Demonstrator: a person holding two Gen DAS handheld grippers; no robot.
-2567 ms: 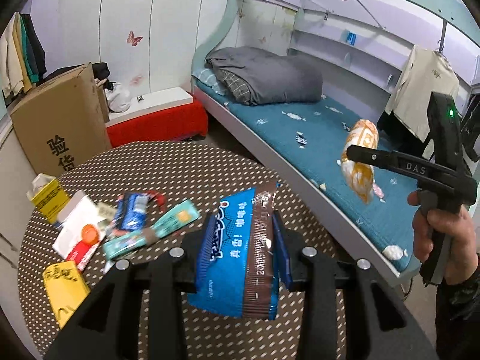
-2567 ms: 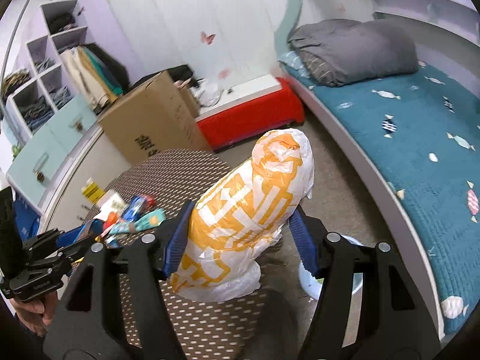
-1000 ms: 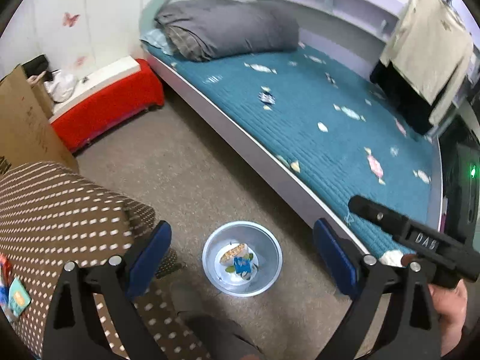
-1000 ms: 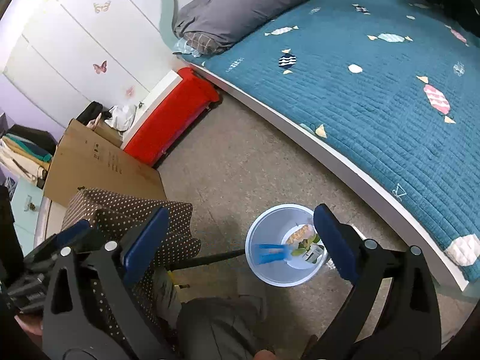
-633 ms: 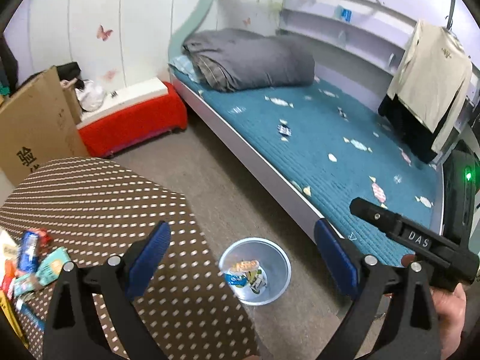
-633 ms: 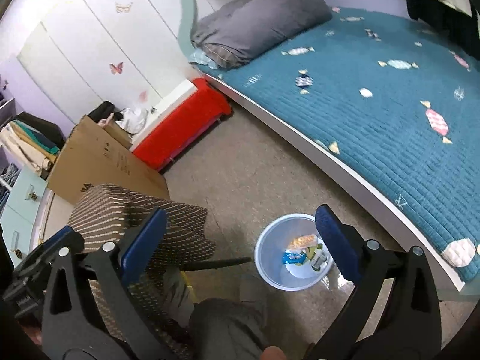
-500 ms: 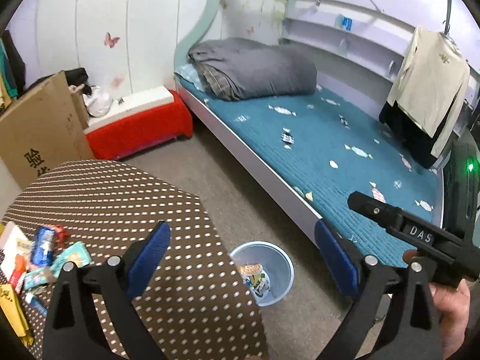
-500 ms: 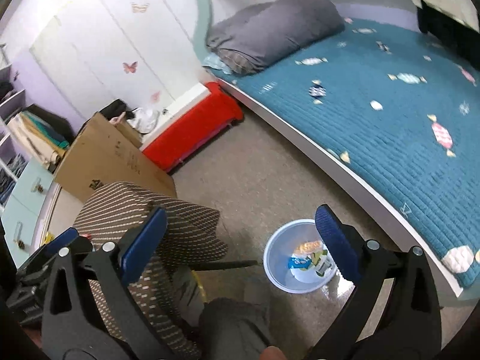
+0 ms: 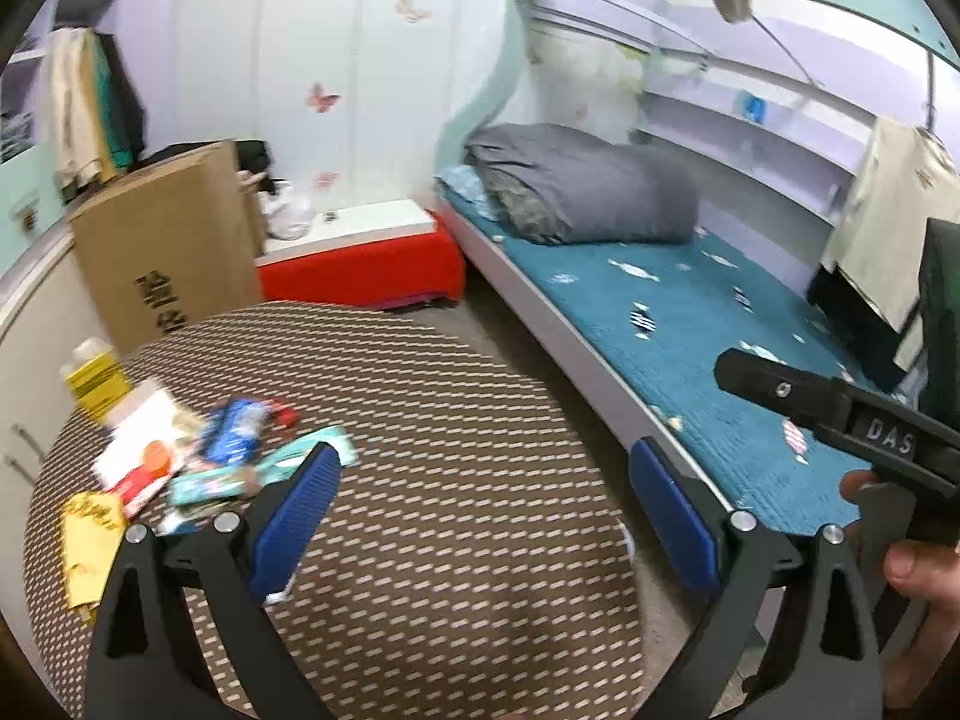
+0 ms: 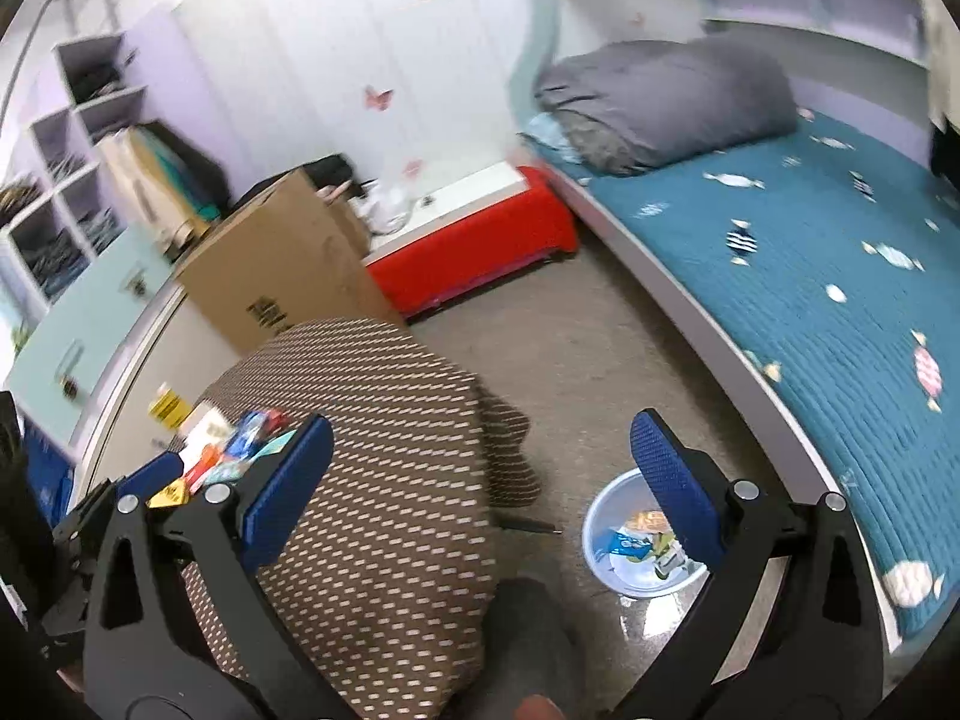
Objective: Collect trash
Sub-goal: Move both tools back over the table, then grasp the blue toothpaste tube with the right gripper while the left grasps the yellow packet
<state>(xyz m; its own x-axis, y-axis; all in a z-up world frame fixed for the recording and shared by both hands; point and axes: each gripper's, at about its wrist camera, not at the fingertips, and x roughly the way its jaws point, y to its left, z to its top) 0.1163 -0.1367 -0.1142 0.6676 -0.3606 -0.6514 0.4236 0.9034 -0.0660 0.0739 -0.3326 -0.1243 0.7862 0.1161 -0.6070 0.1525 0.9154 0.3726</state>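
On the dotted table (image 9: 456, 480) lay wrappers (image 9: 228, 456) | bed (image 9: 690, 324) beside | floor bin (image 10: 600, 516) held wrappers | left gripper (image 9: 483, 507) and right gripper (image 10: 480, 474) gaped wide, empty.

The left gripper (image 9: 483, 498) is spread wide, its two blue-padded fingers (image 9: 294, 516) far apart with nothing between them, black linkage arms angling out toward the lower corners of its own view. The right gripper (image 10: 480, 474) is spread just as wide and also empty, its blue pads (image 10: 675, 483) well apart. Seen from the left camera, the right gripper's black body juts in from the right side (lettering "DAS" shows on it), gripped from below by the person's right hand (image 9: 912, 570), thumb and fingers wrapped around the handle. A knee (image 10: 528, 648) shows low in the right view
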